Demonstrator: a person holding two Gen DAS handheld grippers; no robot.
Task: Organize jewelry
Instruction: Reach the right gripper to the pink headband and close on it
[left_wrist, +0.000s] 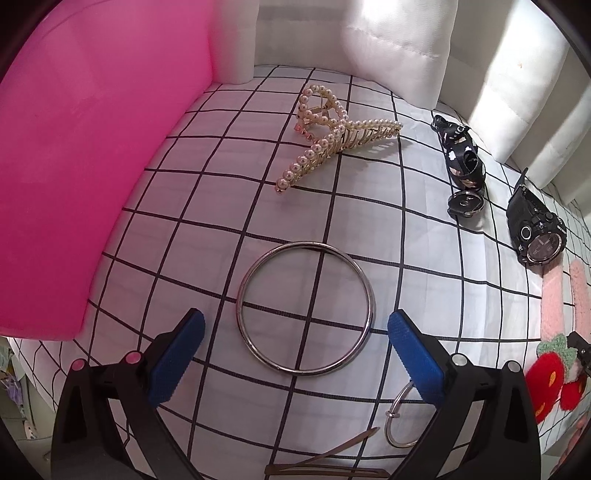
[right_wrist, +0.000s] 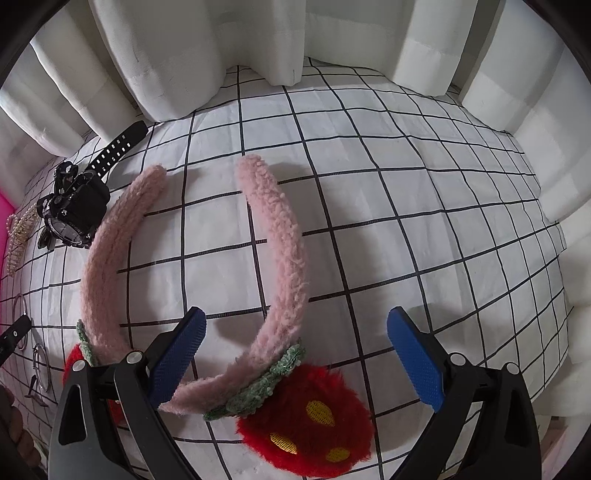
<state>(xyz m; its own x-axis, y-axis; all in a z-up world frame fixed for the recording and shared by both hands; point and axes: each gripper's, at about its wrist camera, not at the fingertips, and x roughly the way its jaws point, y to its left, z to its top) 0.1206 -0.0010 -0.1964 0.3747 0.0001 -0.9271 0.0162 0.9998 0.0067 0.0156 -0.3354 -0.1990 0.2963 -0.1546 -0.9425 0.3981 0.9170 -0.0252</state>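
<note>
My left gripper (left_wrist: 295, 354) is open above a silver bangle (left_wrist: 306, 308) lying flat on the checked cloth (left_wrist: 184, 221), its near arc between the blue pads. A pearl hair claw (left_wrist: 325, 129) lies beyond it, a black lanyard clip (left_wrist: 461, 162) and a black watch (left_wrist: 535, 229) to the right. A small hoop earring (left_wrist: 400, 421) and hairpins (left_wrist: 325, 465) lie near the right finger. My right gripper (right_wrist: 295, 362) is open and empty over a pink fuzzy headband (right_wrist: 280, 266) with red strawberry puffs (right_wrist: 306, 417). The watch (right_wrist: 74, 210) is far left.
A pink box (left_wrist: 92, 166) stands at the left of the cloth. White curtain folds (left_wrist: 406, 44) back the surface in both views (right_wrist: 184, 55). Bare checked cloth (right_wrist: 443, 221) stretches right of the headband.
</note>
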